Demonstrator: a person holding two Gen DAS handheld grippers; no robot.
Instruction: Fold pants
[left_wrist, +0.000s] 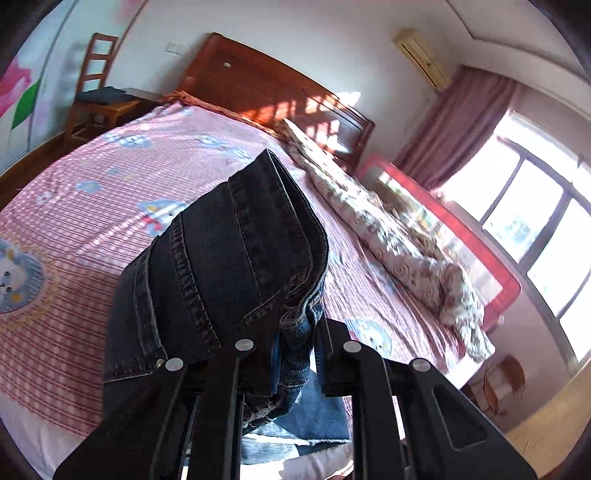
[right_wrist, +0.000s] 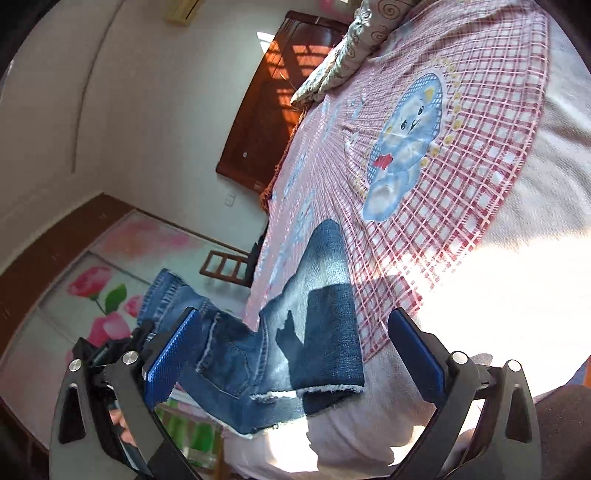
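Note:
A pair of blue jeans (left_wrist: 236, 258) hangs bunched in my left gripper (left_wrist: 291, 345), which is shut on the thick seamed fabric and holds it above the bed. Dark denim fills the middle of the left wrist view, and its lower part is hidden behind the fingers. In the right wrist view a jeans leg (right_wrist: 325, 317) with a frayed hem lies on the bed's near edge, while another part rises to the left. My right gripper (right_wrist: 295, 354) stands open just before that leg. Its blue pads (right_wrist: 171, 356) are wide apart and touch nothing.
The bed (left_wrist: 92, 192) has a pink checked sheet with blue cartoon prints. A rolled floral quilt (left_wrist: 391, 236) lies along its far side by a red rail (left_wrist: 491, 273). There is a wooden headboard (left_wrist: 258, 85), a chair with dark clothes (left_wrist: 99, 96) and a flower-printed wardrobe (right_wrist: 92, 288).

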